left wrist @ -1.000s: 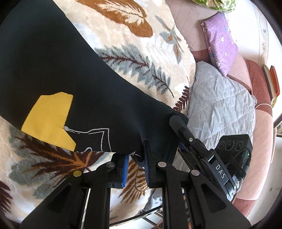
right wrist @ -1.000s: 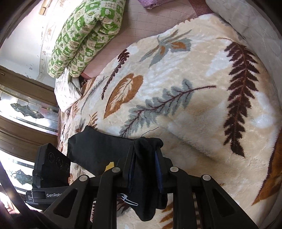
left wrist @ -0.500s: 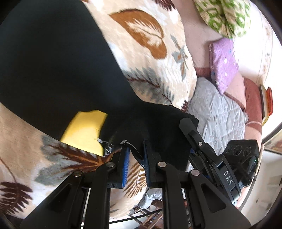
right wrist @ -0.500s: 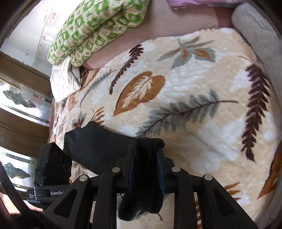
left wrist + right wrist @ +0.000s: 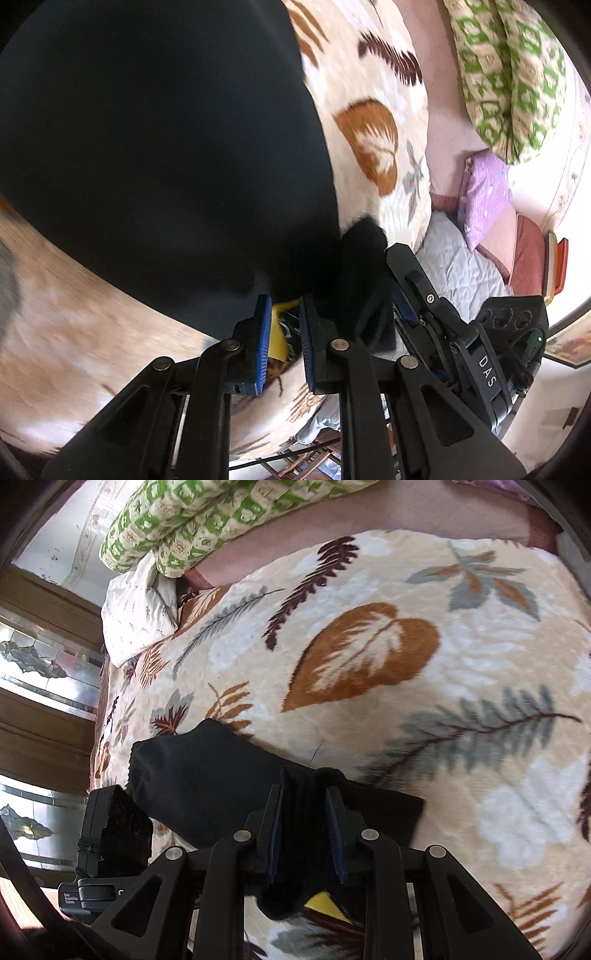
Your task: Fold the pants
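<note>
Left hand-held gripper (image 5: 282, 326): jaws near together, clamped on black pants (image 5: 155, 155) edge. Pants spread over leaf-print bed blanket (image 5: 373, 122), running from gripper toward 10 o'clock, long axis 4-to-10. Right hand-held gripper (image 5: 304, 830): clamped on bunched fabric, jaws just easing apart; pants stretch toward 10 o'clock. Both hands equally on cloth.

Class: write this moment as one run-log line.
task: fold pants | left gripper: shut on pants | right gripper: shut on pants | surface: blanket
</note>
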The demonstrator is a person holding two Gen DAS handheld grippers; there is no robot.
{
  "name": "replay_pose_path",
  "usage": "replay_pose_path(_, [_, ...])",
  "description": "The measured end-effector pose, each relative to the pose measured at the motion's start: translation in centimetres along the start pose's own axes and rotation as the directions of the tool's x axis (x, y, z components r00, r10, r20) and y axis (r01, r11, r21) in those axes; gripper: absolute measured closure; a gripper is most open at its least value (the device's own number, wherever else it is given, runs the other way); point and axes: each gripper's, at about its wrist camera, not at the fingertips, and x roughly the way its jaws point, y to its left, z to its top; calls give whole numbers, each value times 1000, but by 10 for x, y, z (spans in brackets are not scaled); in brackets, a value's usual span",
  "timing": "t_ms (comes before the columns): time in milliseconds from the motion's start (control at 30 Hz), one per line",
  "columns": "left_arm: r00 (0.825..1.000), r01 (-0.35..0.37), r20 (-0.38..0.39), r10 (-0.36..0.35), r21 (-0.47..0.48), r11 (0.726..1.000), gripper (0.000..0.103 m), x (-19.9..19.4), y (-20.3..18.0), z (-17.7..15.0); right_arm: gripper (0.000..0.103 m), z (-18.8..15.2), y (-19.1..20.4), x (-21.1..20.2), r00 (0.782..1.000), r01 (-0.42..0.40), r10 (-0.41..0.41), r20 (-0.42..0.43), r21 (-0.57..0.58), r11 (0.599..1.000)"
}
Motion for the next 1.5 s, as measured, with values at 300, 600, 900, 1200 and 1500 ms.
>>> replay_pose_path(300, [1000,-22,-13,22,61,998,90,-17,6,18,70,-4,16,43,997,-64,67,-45,65,996])
replay_pose_path(600, [985,-158,-12,174,359,920,85,-28,-46,29,44,-54,-7,-33,951,-243,191,243,205,948])
replay_pose_path(900, [912,-291,-29,409,658,694,59,2,-112,30,29,-161,-57,11,748,-661,419,515,524,537])
replay_pose_path(1200, [895,-243,-101,434,706,666,59,21,-127,35,23,-187,-49,71,565,-821,315,763,559,120])
replay_pose_path(1500, [890,-238,-114,441,708,664,59,37,-133,44,80,-184,-57,84,511,-859,253,821,499,114])
